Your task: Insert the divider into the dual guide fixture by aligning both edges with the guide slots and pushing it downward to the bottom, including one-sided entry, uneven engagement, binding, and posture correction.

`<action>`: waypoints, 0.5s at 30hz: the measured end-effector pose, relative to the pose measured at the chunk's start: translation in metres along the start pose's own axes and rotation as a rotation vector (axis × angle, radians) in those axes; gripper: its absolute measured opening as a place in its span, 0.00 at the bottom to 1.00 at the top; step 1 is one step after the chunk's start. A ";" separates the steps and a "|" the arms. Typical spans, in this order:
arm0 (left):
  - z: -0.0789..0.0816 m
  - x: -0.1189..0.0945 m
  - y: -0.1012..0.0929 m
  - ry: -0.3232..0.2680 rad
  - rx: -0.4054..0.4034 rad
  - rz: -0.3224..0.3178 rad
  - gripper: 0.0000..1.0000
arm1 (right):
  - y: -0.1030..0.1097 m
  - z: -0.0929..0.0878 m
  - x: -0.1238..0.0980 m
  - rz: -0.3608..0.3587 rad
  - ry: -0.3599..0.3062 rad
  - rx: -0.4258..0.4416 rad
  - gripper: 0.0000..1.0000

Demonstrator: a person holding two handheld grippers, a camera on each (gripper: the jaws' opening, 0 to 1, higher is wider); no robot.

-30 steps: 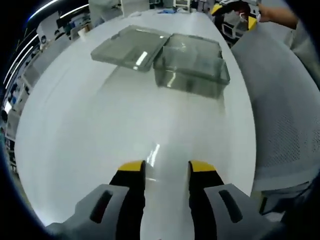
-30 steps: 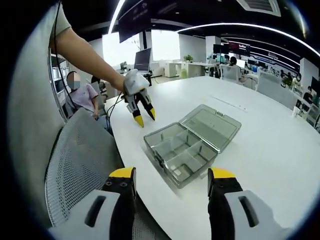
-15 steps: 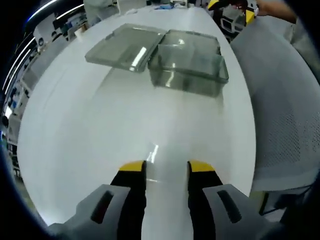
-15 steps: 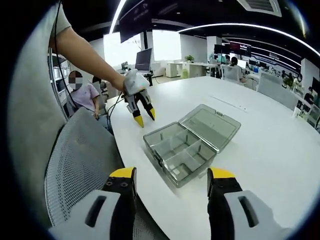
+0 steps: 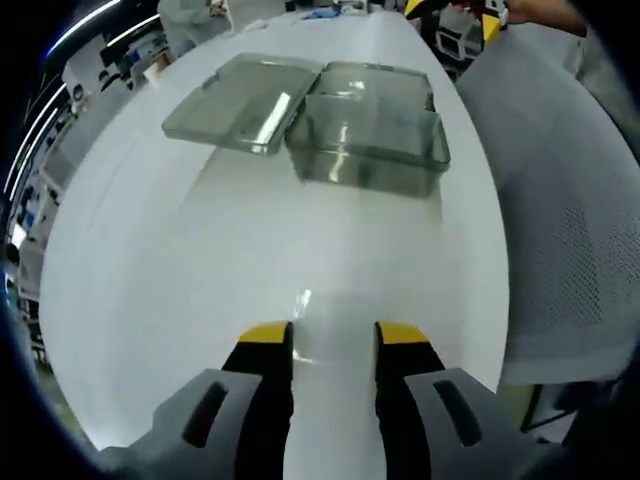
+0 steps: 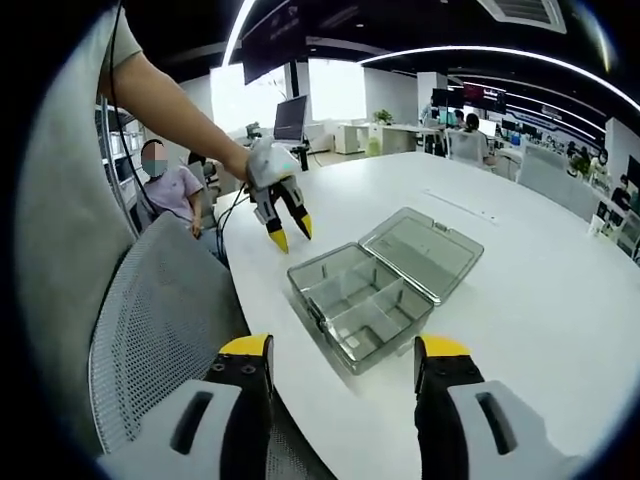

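Grey mesh chair point(image 6: 150, 330) beside table point(image 6: 560, 300), open box point(image 6: 365, 300) near edge

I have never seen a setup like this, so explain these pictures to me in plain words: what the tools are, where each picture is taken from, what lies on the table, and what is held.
There is no robot here. A person holds a two-jaw gripper in each hand, and a fisheye camera rides on each one, looking forward along its yellow-tipped jaws.

In the left gripper view, the left gripper hangs over the white round-edged table, jaws apart with nothing between them. Ahead sits a clear smoky plastic compartment box with its hinged lid laid open flat.

In the right gripper view, the right gripper is also open and holds nothing. You look down into the same box, which has dividers inside. The left gripper shows beyond it in the person's hand. A grey mesh chair stands beside the table, with an office behind.
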State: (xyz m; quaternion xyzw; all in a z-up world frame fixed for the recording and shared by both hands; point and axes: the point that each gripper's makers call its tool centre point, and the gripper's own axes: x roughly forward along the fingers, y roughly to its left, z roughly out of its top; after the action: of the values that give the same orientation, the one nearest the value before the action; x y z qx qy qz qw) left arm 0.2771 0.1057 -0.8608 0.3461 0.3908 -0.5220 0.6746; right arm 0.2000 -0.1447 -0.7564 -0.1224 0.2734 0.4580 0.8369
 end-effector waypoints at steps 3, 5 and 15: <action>0.002 0.000 0.000 -0.005 0.001 0.002 0.28 | 0.000 0.000 0.000 0.002 -0.003 0.002 0.53; 0.004 -0.001 -0.001 -0.007 0.003 0.002 0.28 | 0.000 -0.001 0.001 0.004 -0.001 0.001 0.53; 0.013 -0.006 -0.003 -0.019 0.008 0.013 0.28 | -0.002 0.002 0.007 0.022 -0.006 0.001 0.53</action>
State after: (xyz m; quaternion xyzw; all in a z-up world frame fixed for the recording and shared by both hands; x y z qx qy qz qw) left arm 0.2755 0.0964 -0.8502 0.3463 0.3799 -0.5225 0.6802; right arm 0.2054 -0.1403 -0.7587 -0.1176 0.2727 0.4672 0.8328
